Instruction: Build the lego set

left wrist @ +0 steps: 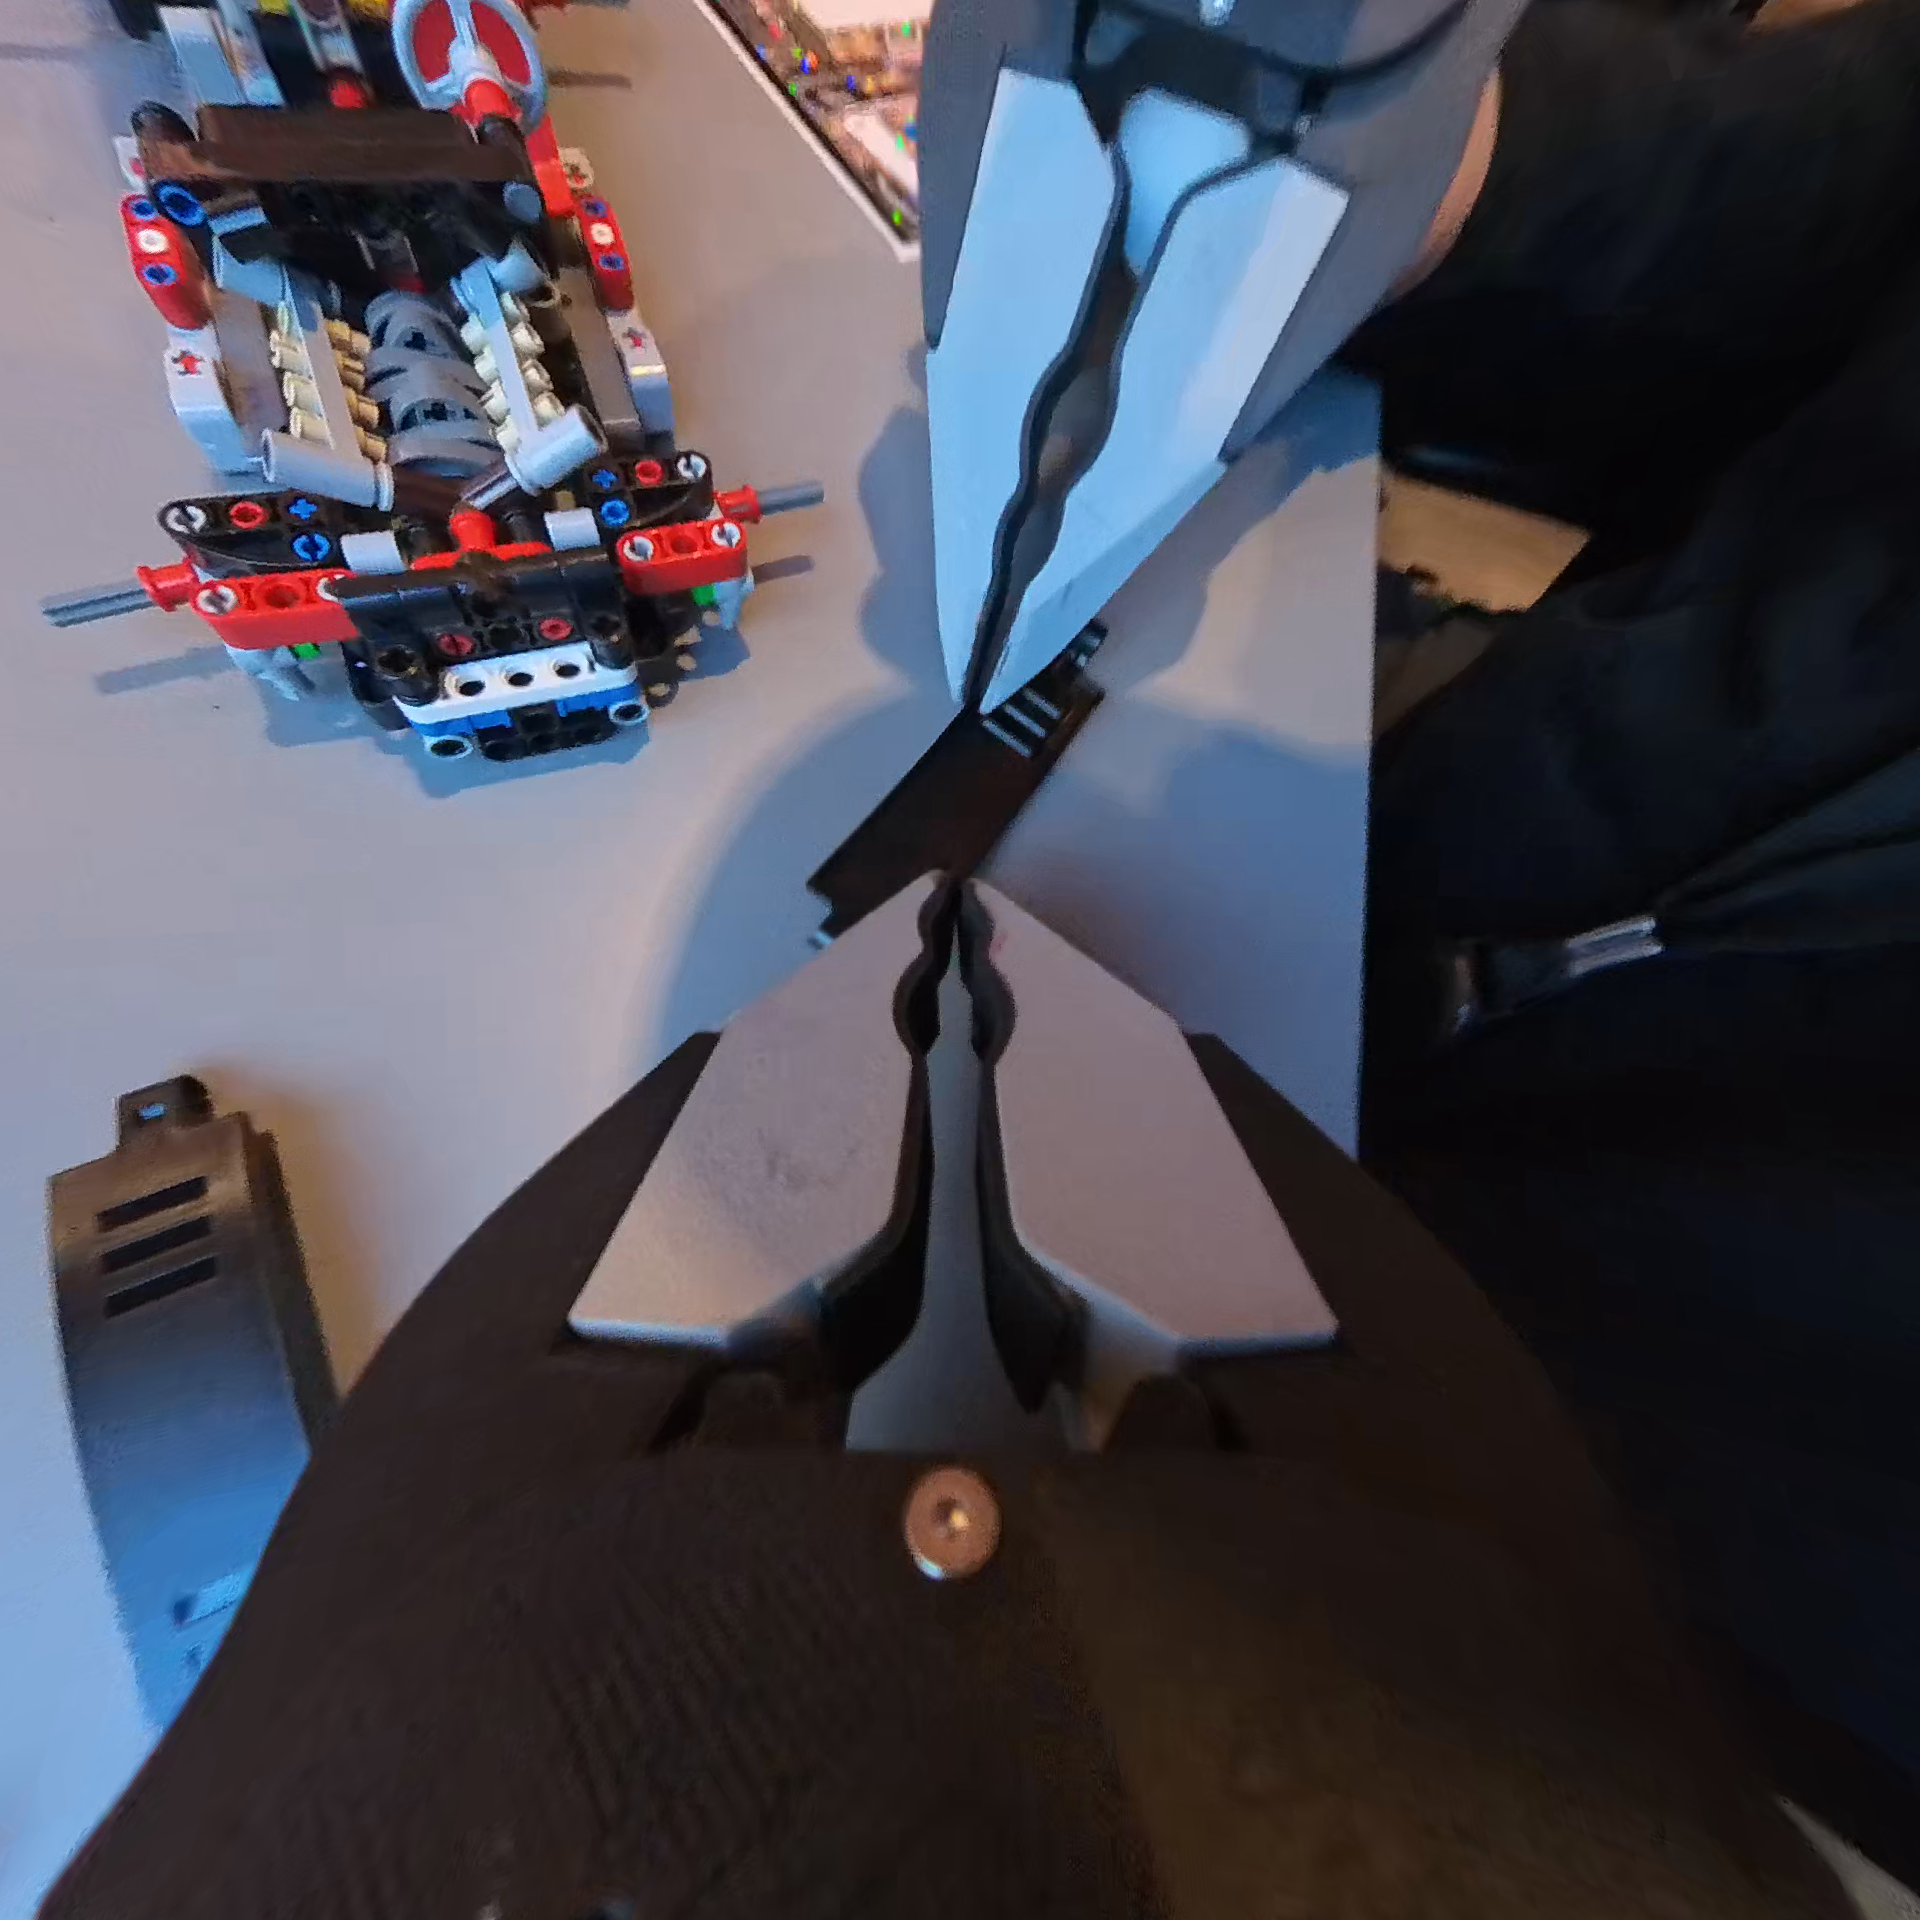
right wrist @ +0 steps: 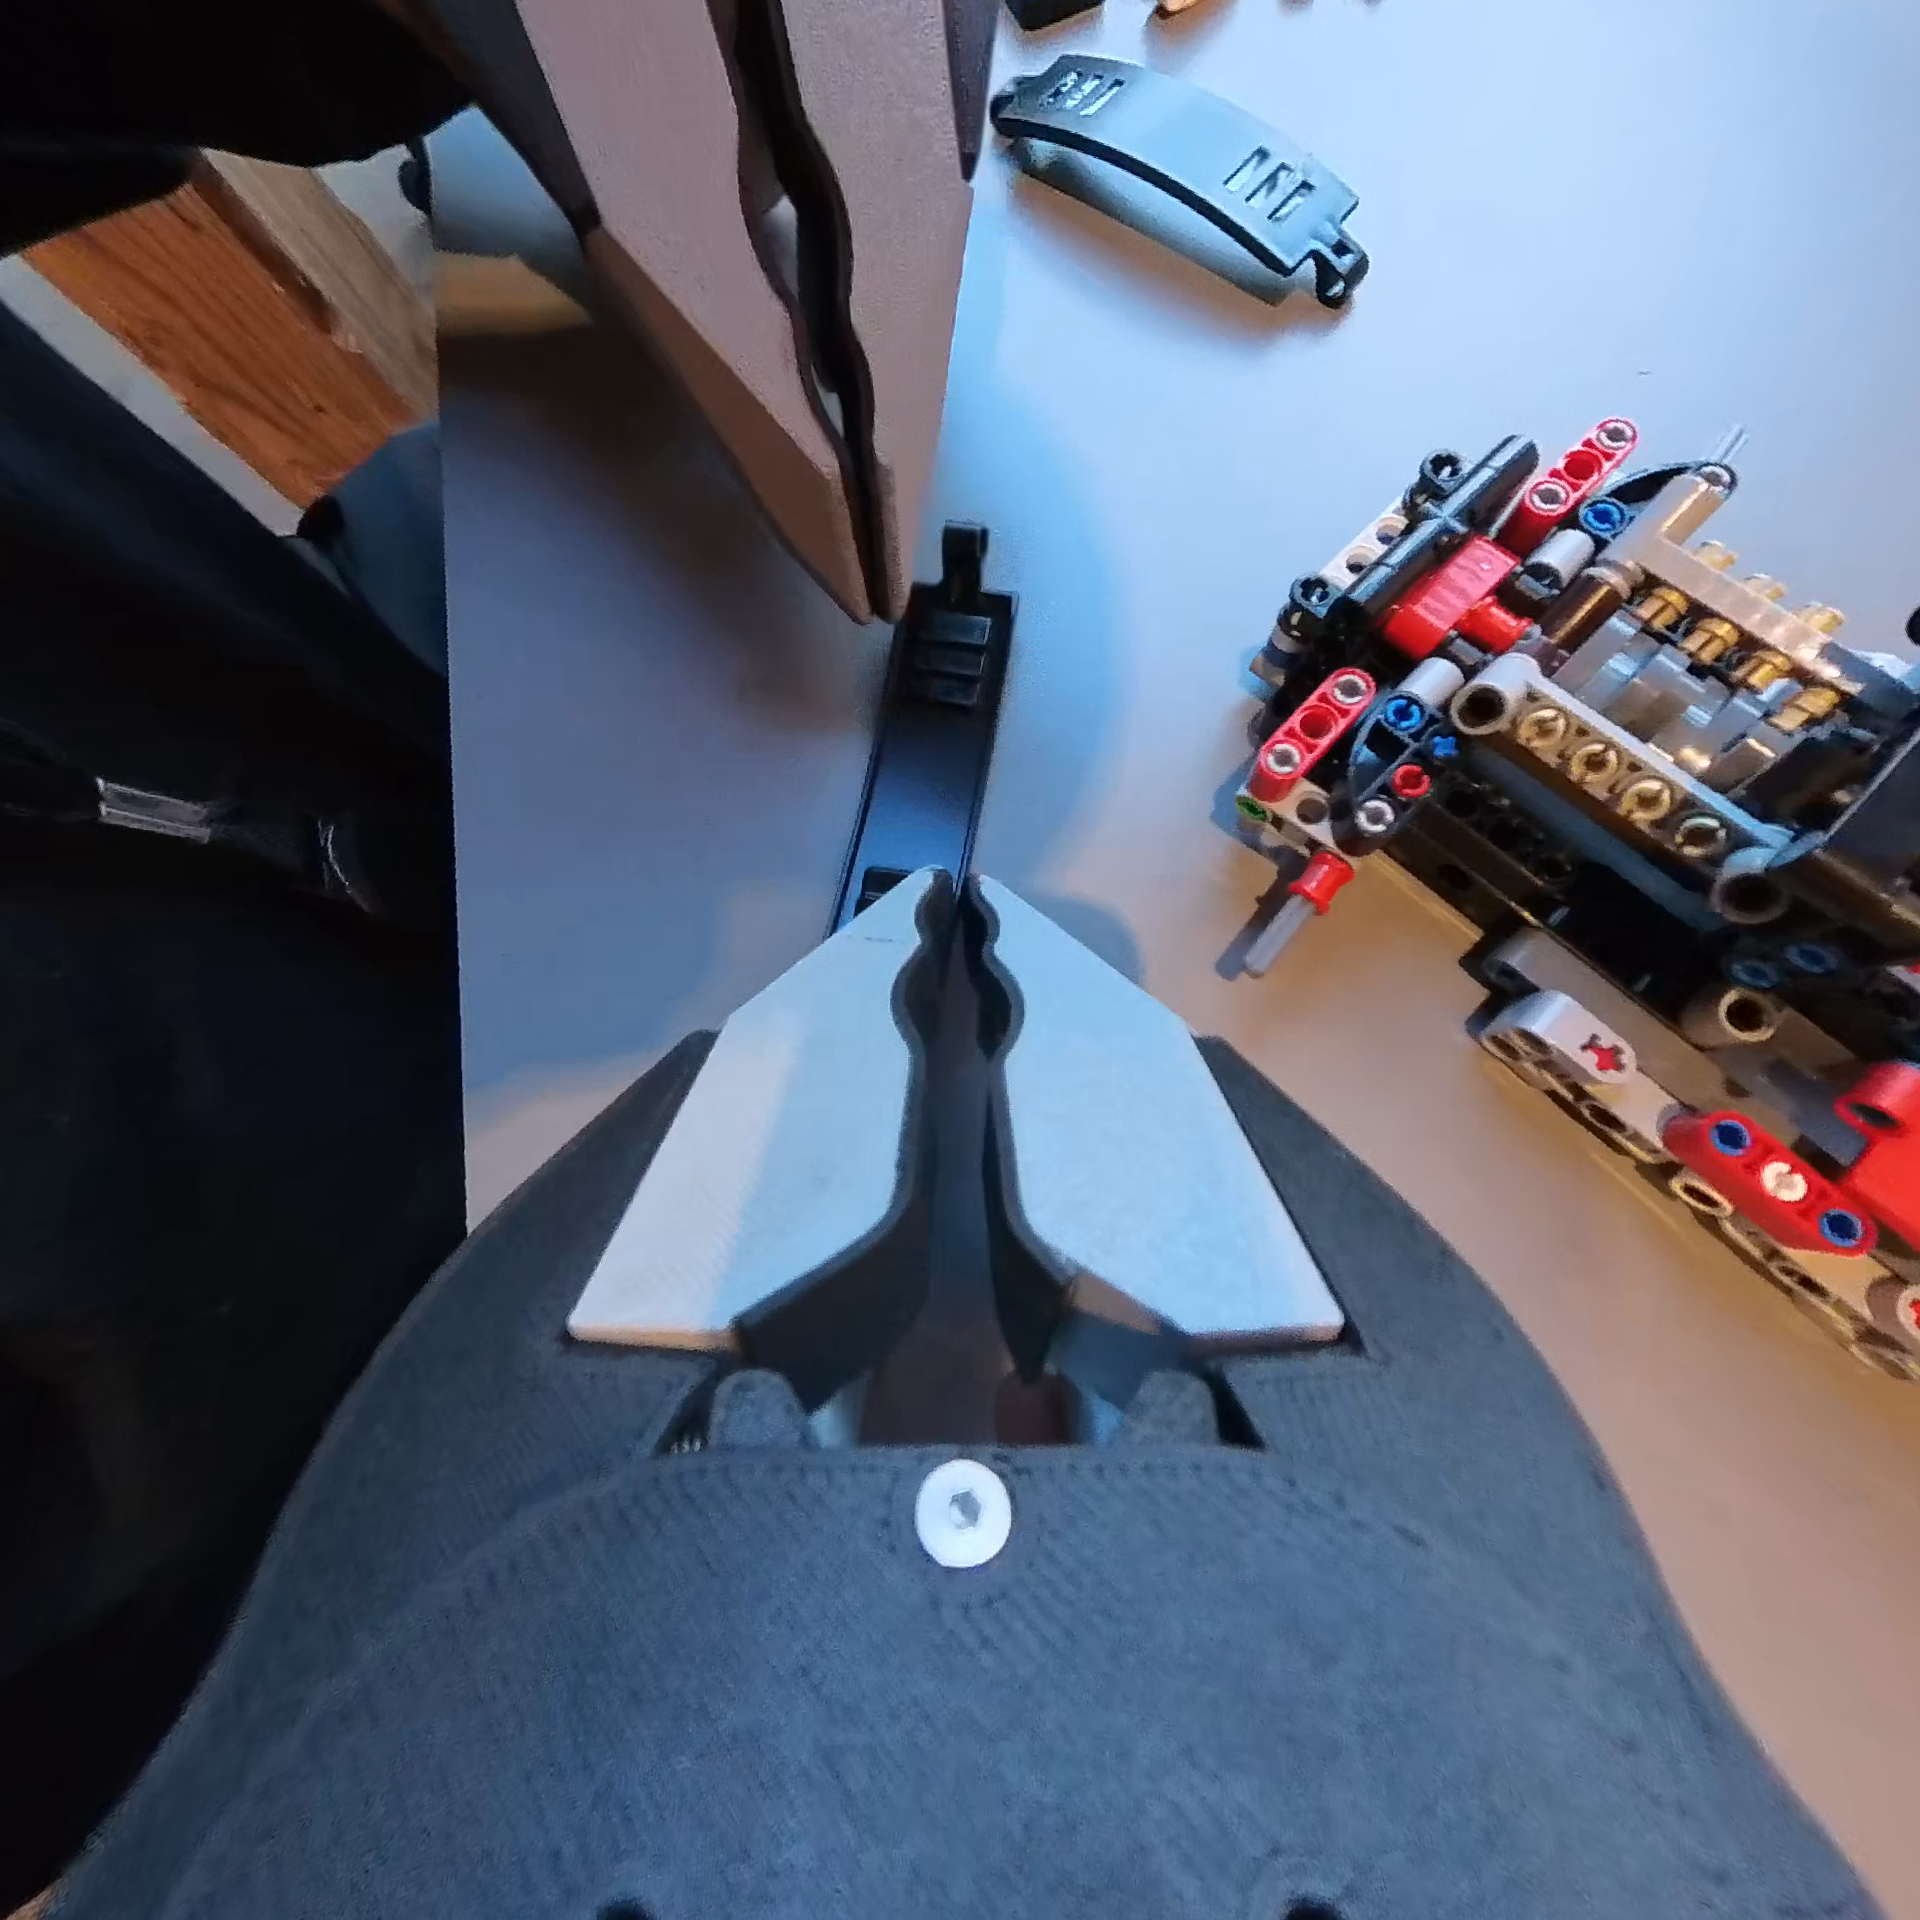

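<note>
A black slotted panel [left wrist: 961,790] spans between both tools above the desk [left wrist: 416,935]: the left hand-held gripper [left wrist: 951,888] pinches one end, the right hand-held gripper [right wrist: 956,883] pinches the other, near the desk's edge.

A pale grey worktop [left wrist: 416,935] is seen under everything, with its straight edge on one side. Past that edge, dark black cloth [left wrist: 1662,1247] is seen. A brown wooden block [right wrist: 249,332] is seen beside the worktop, partly hidden by the cloth.
</note>
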Demonstrator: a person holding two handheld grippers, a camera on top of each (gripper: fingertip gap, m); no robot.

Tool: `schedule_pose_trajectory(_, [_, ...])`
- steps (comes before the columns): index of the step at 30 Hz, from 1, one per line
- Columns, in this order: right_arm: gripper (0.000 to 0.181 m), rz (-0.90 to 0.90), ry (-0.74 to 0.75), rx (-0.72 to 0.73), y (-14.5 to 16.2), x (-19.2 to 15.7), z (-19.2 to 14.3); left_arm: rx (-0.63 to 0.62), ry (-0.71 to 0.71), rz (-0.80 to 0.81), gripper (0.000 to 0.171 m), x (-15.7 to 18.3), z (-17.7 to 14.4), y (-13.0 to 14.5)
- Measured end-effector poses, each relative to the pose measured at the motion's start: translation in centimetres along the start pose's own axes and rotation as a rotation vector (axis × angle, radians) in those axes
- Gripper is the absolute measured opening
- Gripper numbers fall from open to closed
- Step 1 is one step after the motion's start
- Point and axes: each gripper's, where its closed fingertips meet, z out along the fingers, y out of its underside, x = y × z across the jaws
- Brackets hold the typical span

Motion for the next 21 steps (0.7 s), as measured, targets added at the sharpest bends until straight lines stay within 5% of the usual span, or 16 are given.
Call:
schedule_pose_trajectory(3, [0.000, -0.002, 0.013, 0.006, -0.1, 0.1, -0.1, -0.070, -0.033, 0.083, 0.000, -0.2, -0.1, 1.0])
schedule_pose_trajectory(5, [0.002, 0.002, 0.029, 0.027, -0.3, 0.3, -0.3, -0.084, -0.072, 0.126, 0.020, -0.6, -0.4, 1.1])
schedule_pose_trajectory(9, [0.020, 0.041, 0.022, 0.091, -0.9, 0.4, -1.0, -0.062, -0.079, 0.181, 0.031, -0.4, -1.2, 0.7])
schedule_pose_trajectory(17, [0.050, 0.129, -0.054, 0.185, -2.3, -1.6, -1.1, -0.071, -0.156, 0.147, 0.033, -2.6, -1.1, 0.8])
schedule_pose_trajectory(21, [0.058, 0.094, 0.064, 0.147, -2.3, -1.6, -0.1, -0.083, -0.137, 0.147, 0.031, -2.2, -0.1, 1.0])
